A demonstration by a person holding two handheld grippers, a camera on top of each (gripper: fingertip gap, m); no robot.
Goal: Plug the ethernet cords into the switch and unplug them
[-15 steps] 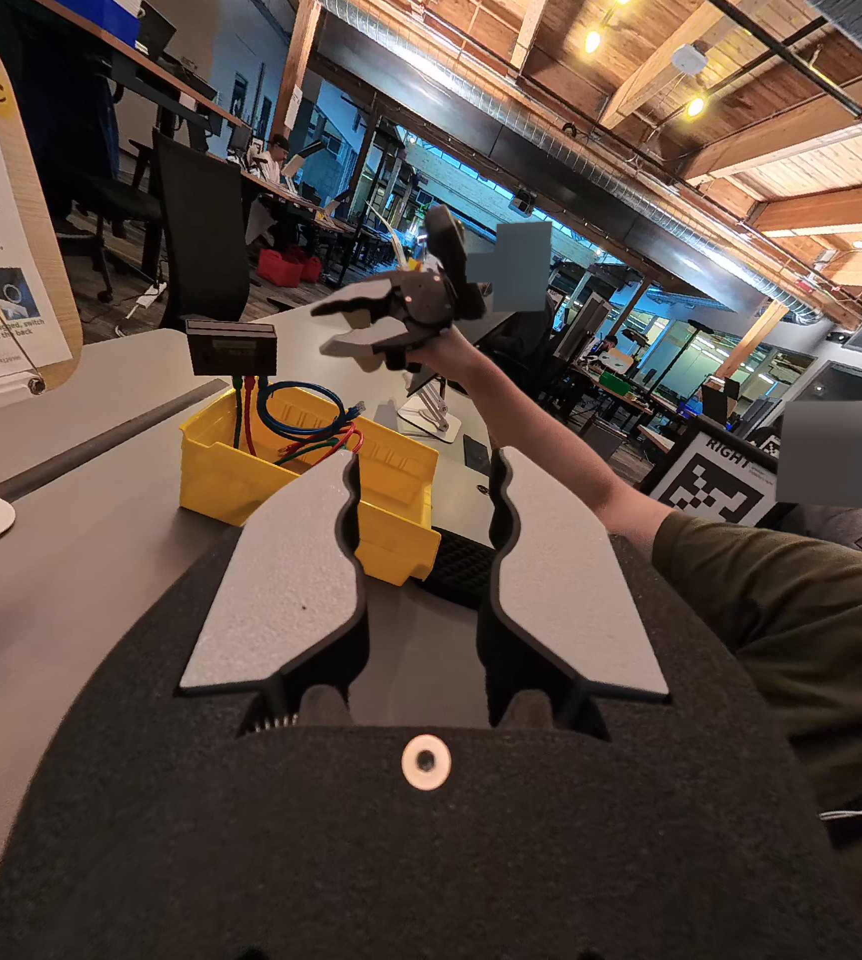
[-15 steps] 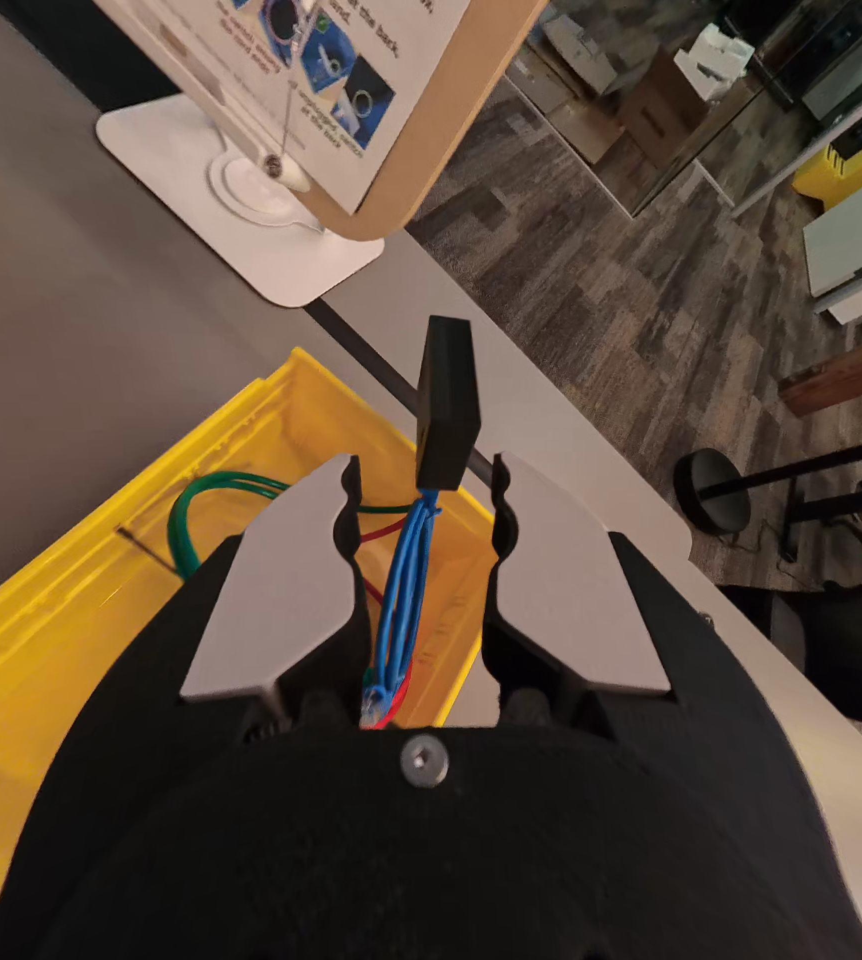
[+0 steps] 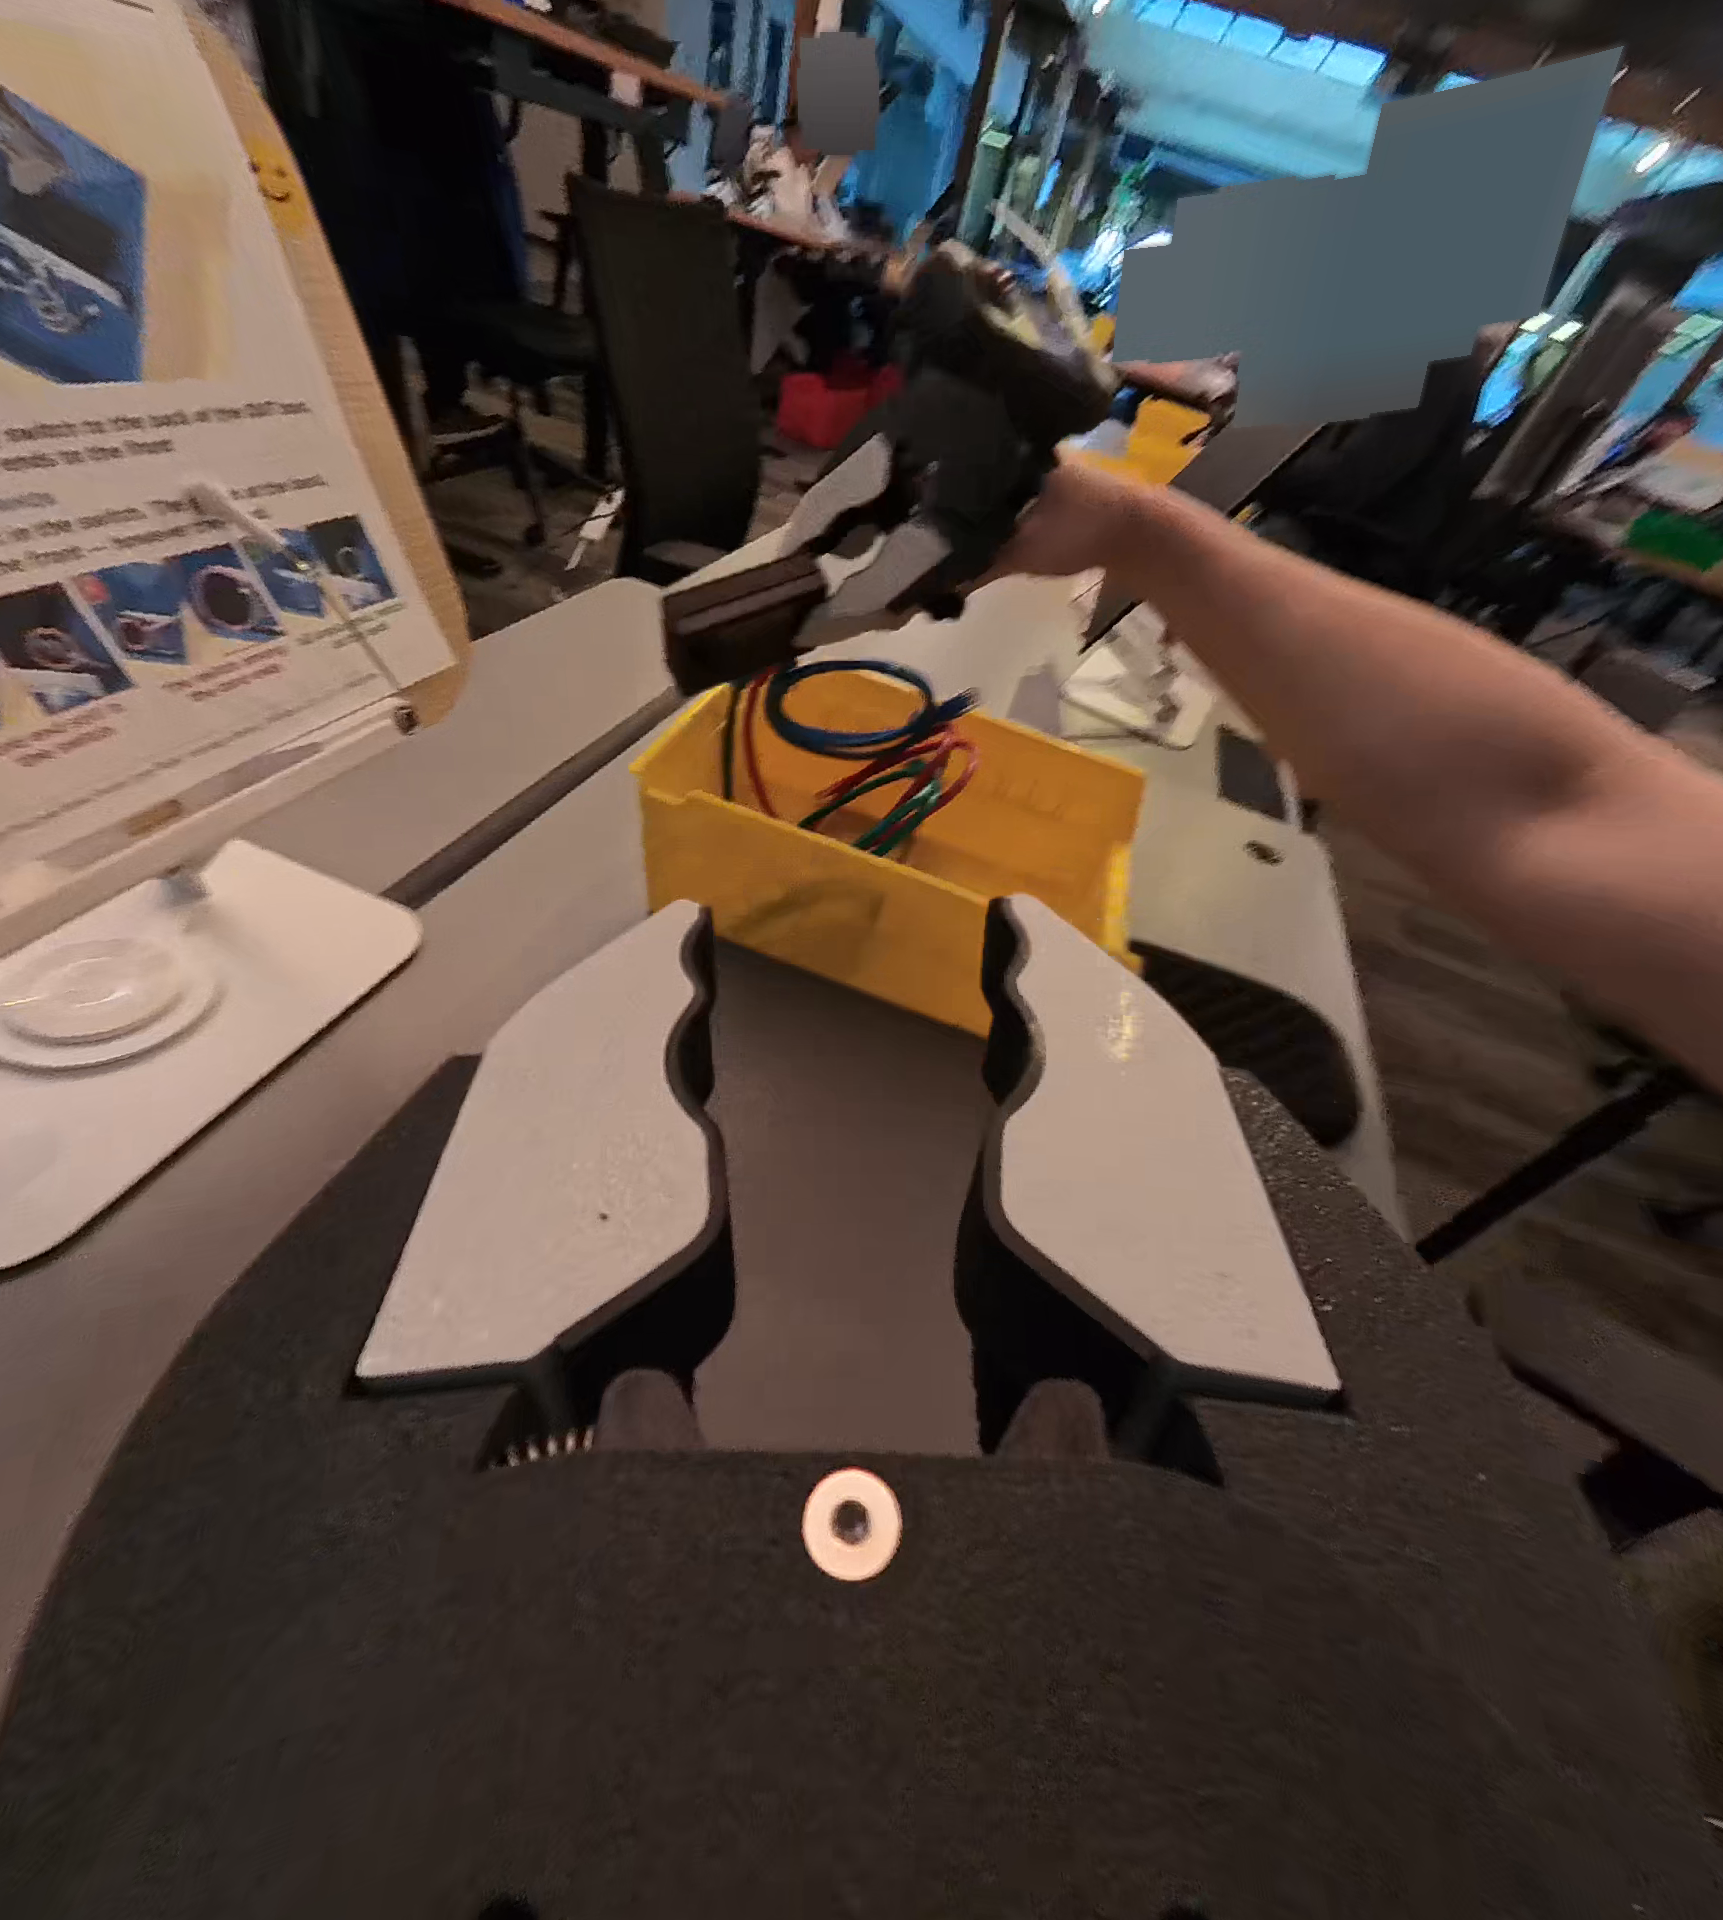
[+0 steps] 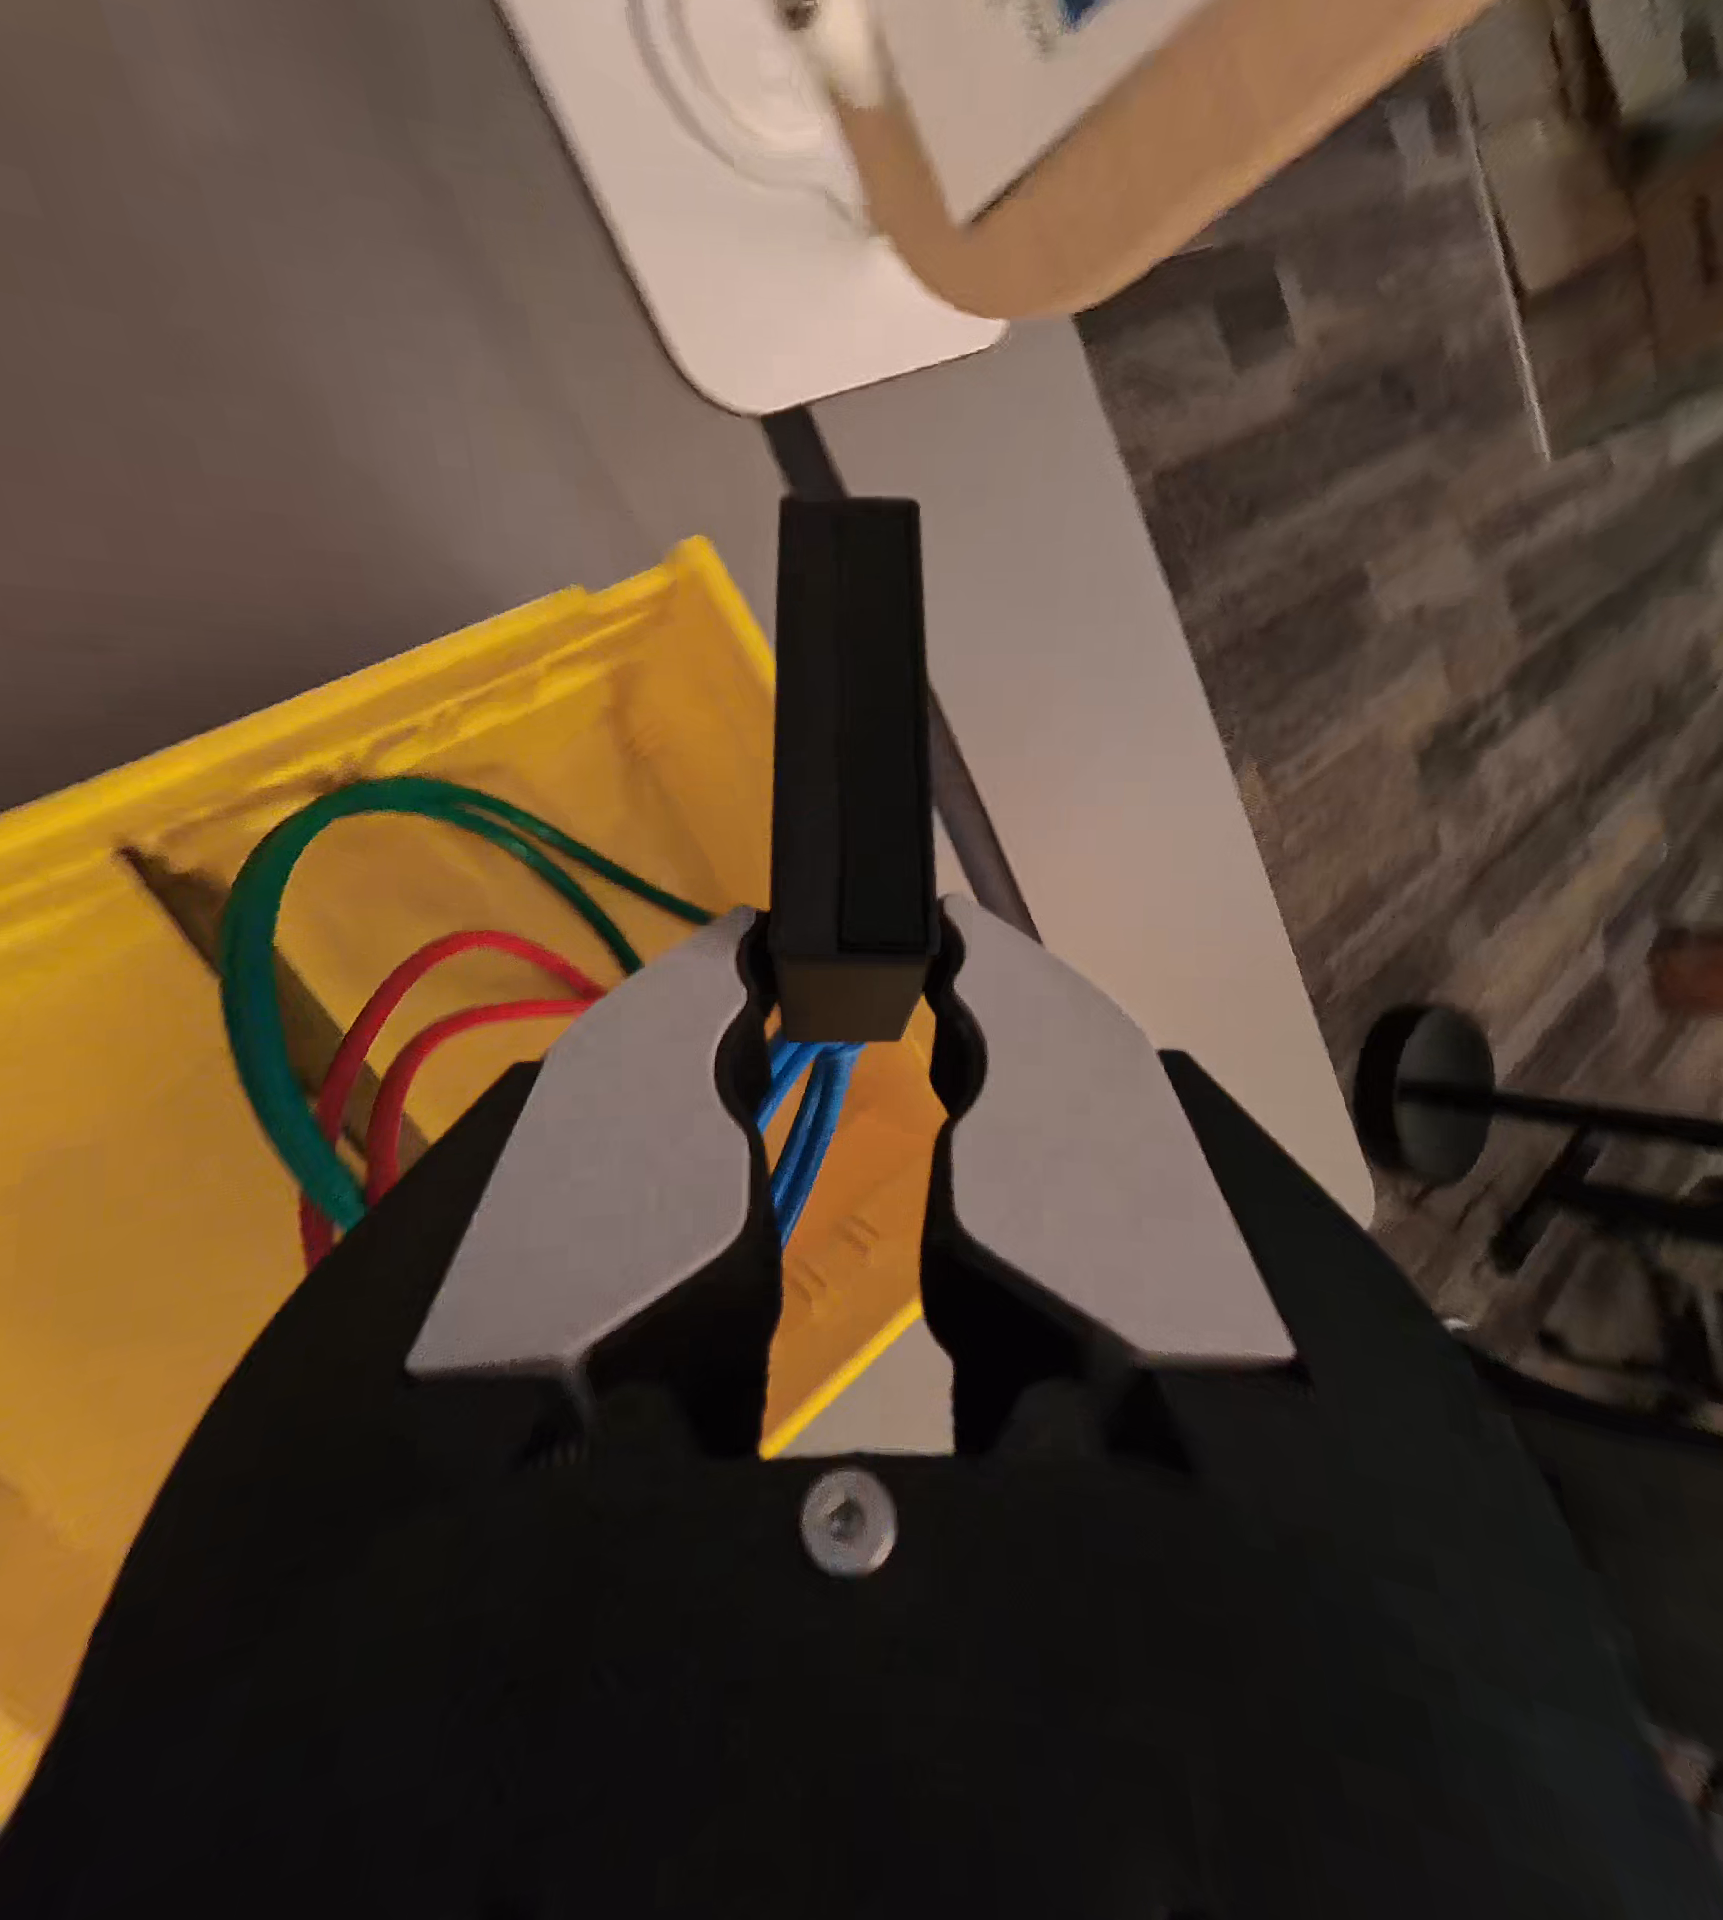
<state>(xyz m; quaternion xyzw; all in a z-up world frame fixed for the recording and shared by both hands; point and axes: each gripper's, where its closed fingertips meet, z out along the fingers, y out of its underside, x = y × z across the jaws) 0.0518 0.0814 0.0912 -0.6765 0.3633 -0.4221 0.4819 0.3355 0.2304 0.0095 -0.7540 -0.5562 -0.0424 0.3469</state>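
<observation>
I hold the black switch (image 4: 852, 779) pinched by its near end in the right gripper (image 4: 849, 961), lifted above the yellow bin (image 3: 836, 914) — high enough, I judge, that the blue cord (image 4: 800, 1122), red cord (image 4: 421, 1029) and green cord (image 4: 265, 935) hang out of it into the bin and stay reachable. My left gripper (image 3: 846, 997) waits wide apart and empty just short of the bin. All this sits on a grey table (image 3: 213, 1351) beside a white-based instruction stand (image 3: 109, 1039) — a busy open workshop beyond.
</observation>
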